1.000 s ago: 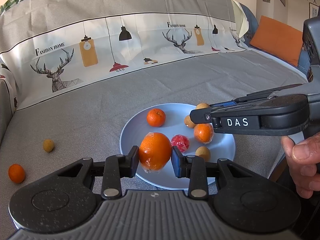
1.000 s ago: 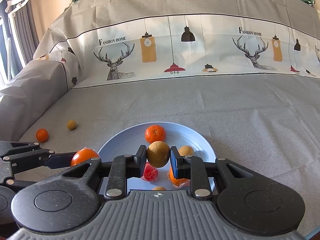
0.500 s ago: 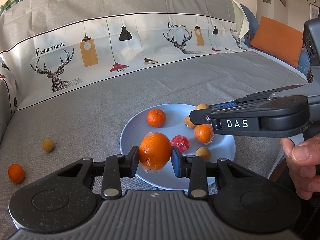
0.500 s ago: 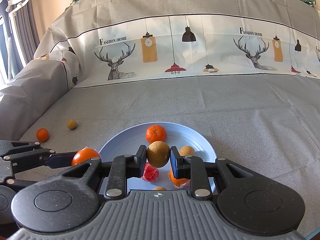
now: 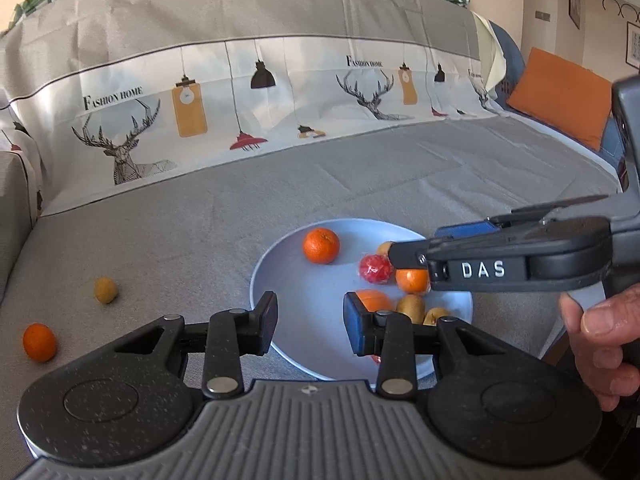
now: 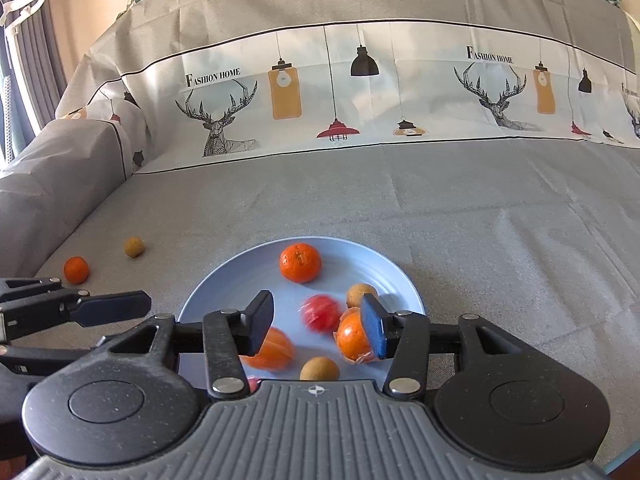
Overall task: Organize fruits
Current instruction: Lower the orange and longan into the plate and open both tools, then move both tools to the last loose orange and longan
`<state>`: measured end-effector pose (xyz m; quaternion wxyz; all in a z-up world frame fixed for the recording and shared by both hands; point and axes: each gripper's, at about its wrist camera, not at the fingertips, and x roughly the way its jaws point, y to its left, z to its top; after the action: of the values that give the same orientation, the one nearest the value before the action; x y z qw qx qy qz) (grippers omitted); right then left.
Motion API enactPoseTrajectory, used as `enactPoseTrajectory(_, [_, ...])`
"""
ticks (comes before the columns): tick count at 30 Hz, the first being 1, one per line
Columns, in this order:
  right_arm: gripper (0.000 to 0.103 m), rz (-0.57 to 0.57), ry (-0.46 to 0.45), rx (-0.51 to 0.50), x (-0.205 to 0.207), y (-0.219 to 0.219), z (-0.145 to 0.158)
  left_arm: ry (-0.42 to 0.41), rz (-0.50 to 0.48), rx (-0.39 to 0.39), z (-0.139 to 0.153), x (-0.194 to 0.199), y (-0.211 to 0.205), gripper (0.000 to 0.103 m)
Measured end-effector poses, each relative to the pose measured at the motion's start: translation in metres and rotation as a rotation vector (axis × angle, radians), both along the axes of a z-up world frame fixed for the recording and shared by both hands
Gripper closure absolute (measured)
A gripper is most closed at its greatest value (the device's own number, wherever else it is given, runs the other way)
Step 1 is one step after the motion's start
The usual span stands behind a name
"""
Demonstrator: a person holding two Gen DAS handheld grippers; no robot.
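The grey-covered sofa seat (image 6: 440, 208) carries everything, with the blue plate (image 6: 384, 264) near its front edge; over the plate hang both tools, the left hand-held gripper (image 5: 308, 324) released with its jaws spread wide and nothing between them, and the right hand-held gripper (image 6: 318, 326) likewise released and empty; inside the plate lie a large orange (image 6: 272, 350), a mandarin (image 6: 300, 263) at the far side, a wrapped orange (image 6: 352, 336), a blurred red fruit (image 6: 320, 312) and small brown fruits (image 6: 320, 369); two strays sit well apart to the left on the seat, a small orange (image 5: 39, 342) and a brown fruit (image 5: 105, 290). The blur suggests the red fruit is rolling, so it might ride over the shallow rim; the soft seat could also tip the plate if a jaw presses its edge. Only the left view shows the person's hand (image 5: 604, 344) and the right tool's side; only the right view shows the whole plate interior.
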<state>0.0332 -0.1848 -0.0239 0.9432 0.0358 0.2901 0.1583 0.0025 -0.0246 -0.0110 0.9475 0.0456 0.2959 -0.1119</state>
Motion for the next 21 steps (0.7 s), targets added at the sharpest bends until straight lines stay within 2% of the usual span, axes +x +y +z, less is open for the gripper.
enactPoseTrajectory(5, [0.053,0.002,-0.008,-0.007,-0.003,0.001,0.001,-0.066,0.079,-0.024,0.017,-0.008,0.015,0.065])
enactPoseTrajectory(6, [0.053,0.003,-0.010,-0.007,-0.004,0.001,0.002,-0.088,0.110,-0.028,0.023,-0.010,0.021,0.067])
enactPoseTrajectory(7, [0.053,0.004,-0.012,-0.005,-0.005,0.000,0.002,-0.100,0.138,-0.040,0.029,-0.011,0.027,0.073])
enactPoseTrajectory(9, [0.053,0.005,-0.018,0.000,-0.006,-0.001,0.004,-0.094,0.195,-0.055,0.039,-0.008,0.041,0.076])
enactPoseTrajectory(11, [0.053,0.011,-0.023,0.009,-0.008,-0.001,0.005,-0.081,0.238,-0.035,0.048,-0.001,0.055,0.076])
enactPoseTrajectory(13, [0.054,0.017,-0.028,0.016,-0.008,-0.001,0.007,-0.103,0.248,0.003,0.057,0.003,0.069,0.076])
enactPoseTrajectory(17, [0.071,0.037,-0.038,0.042,-0.010,-0.001,0.011,-0.110,0.297,0.060,0.053,0.010,0.102,0.076])
enactPoseTrajectory(18, [0.074,0.042,-0.042,0.051,-0.011,-0.001,0.013,-0.083,0.333,0.045,0.046,0.013,0.114,0.076])
enactPoseTrajectory(19, [0.075,0.047,-0.047,0.058,-0.011,-0.001,0.015,-0.041,0.376,-0.012,0.042,0.017,0.128,0.076])
enactPoseTrajectory(21, [0.077,0.059,-0.053,0.072,-0.011,0.001,0.018,-0.014,0.461,-0.143,0.039,0.018,0.155,0.075])
